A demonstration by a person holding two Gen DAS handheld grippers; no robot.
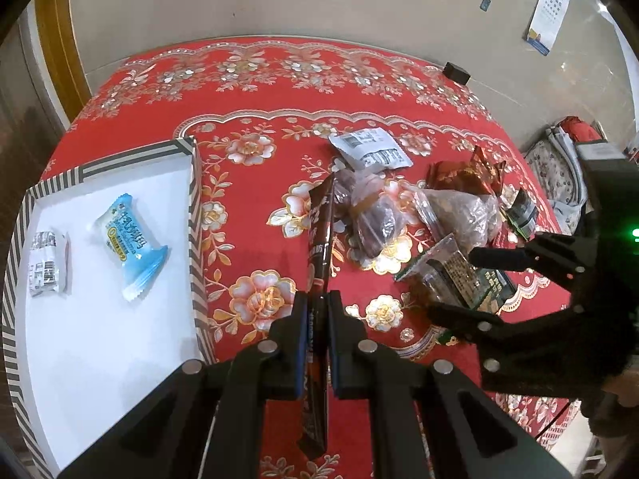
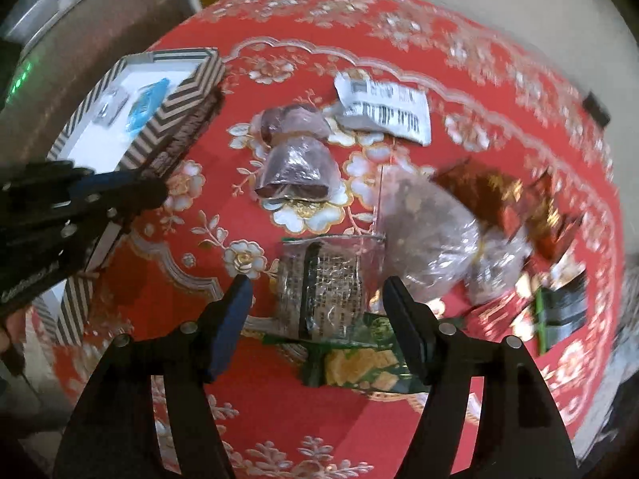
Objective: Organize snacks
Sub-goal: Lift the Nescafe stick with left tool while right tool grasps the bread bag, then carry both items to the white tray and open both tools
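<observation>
step: carry to box | left gripper (image 1: 318, 311) jaws clamped on brown snack stick (image 1: 321, 235), above bench, box (image 1: 195, 183) at 9 o'clock | right gripper (image 2: 319, 299) jaws wide, empty, over clear packet (image 2: 323, 291) | next: likely swing left, release inside box

Both grippers are built of matte black plastic – the left gripper (image 1: 318, 311) and right gripper (image 2: 319, 303) are fitted with blue pads (image 2: 229, 329) and silver round screws (image 1: 266, 346).
</observation>
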